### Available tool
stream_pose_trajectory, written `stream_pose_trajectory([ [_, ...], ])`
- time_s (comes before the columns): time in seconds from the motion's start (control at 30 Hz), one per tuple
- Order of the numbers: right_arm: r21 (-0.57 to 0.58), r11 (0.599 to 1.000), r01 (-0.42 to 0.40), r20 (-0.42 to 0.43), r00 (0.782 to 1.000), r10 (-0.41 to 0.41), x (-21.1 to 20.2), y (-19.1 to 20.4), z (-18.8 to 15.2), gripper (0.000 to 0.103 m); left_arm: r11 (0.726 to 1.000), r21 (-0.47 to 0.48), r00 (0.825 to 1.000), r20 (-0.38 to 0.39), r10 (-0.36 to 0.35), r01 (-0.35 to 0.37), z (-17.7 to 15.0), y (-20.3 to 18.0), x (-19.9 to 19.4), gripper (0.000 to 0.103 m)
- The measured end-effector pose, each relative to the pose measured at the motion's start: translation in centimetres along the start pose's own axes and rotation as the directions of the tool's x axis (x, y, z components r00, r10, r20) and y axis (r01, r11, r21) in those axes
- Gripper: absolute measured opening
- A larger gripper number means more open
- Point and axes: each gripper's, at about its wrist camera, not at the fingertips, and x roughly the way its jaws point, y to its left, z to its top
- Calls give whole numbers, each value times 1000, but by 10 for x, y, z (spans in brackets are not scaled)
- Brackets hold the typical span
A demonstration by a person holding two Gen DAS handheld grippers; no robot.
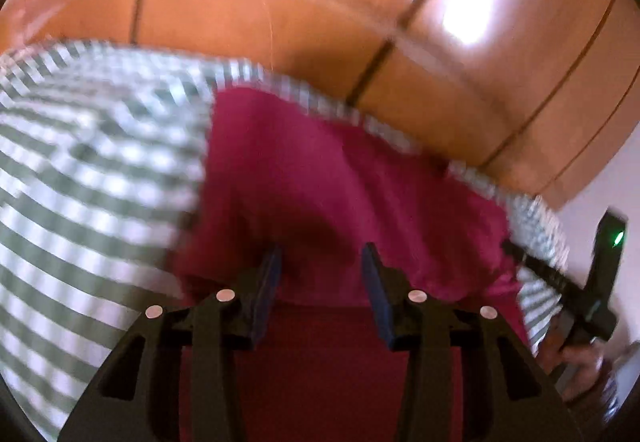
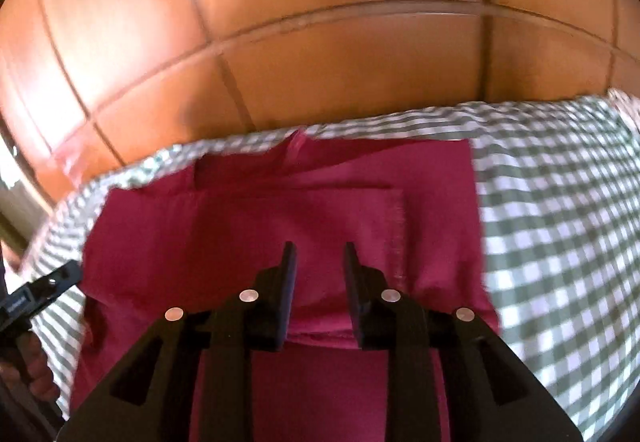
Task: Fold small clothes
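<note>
A magenta garment [image 1: 320, 177] lies partly folded on a green-and-white checked cloth [image 1: 88, 161]. My left gripper [image 1: 320, 258] is open, its blue-padded fingers hovering just above the garment's near part, holding nothing. The view is blurred. In the right wrist view the same garment [image 2: 280, 209] shows layered folds with straight edges. My right gripper [image 2: 318, 254] is open over the garment's near middle, empty. The right gripper's body also shows at the right edge of the left wrist view [image 1: 576, 290].
The checked cloth [image 2: 560, 209] covers the work surface. Behind it stands a glossy orange-brown wooden panelled wall [image 2: 320, 41]. The left gripper's body and a hand show at the left edge of the right wrist view [image 2: 36, 294].
</note>
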Motion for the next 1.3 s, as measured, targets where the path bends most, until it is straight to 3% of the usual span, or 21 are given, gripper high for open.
stream_pose_trajectory([
  [0.07,-19,998,51,-46,998,-52,17,-4,-8,23,1000,2,999,-33,29,-29,-9,2,14,41],
  [0.13,-40,998,38,2,999,-38,23,-8,-17,23,1000,-16,1000,-11,-14,13,-7,5,3,42],
  [0.2,-26,999,19,14,1000,-18,21,-12,-18,23,996,-52,998,25,-65,66,0,13,-13,55],
  [0.37,-13,1000,-2,27,1000,2,18,-16,-21,23,978,-199,992,121,-44,68,40,60,-32,63],
  [0.47,-14,1000,-1,30,1000,2,21,-13,-21,23,956,-274,992,97,-81,105,66,82,-14,63],
  [0.67,-12,1000,-3,30,1000,3,21,-13,-21,23,931,-326,986,46,-161,167,91,88,35,70],
  [0.7,-12,1000,-4,31,1000,4,21,-14,-21,23,924,-339,984,37,-173,175,92,88,42,68],
  [0.77,-9,1000,-4,31,1000,4,22,-14,-21,23,920,-339,979,21,-202,197,94,84,55,22],
  [0.8,-9,1000,-3,31,1000,3,22,-14,-21,23,929,-314,980,19,-198,194,95,79,56,19],
  [0.9,-13,1000,6,34,999,-5,22,-12,-22,23,976,-178,991,81,-110,123,98,53,41,14],
  [0.97,-25,999,20,35,999,-19,23,-8,-22,23,999,-44,994,105,36,-31,93,32,40,14],
  [1.03,-37,999,34,36,999,-33,24,-6,-22,23,985,30,984,66,167,-169,87,26,59,16],
  [1.07,-44,998,42,38,998,-41,24,-4,-22,23,979,43,979,48,200,-202,83,26,69,23],
  [1.13,-55,997,56,40,998,-53,24,-2,-22,23,973,40,973,65,223,-226,79,26,75,26],
  [1.23,-52,997,52,41,998,-50,24,-4,-22,23,959,7,955,89,282,-284,74,21,51,37],
  [1.3,-49,998,47,42,998,-45,24,-5,-22,23,959,5,951,129,282,-285,65,15,29,35],
])
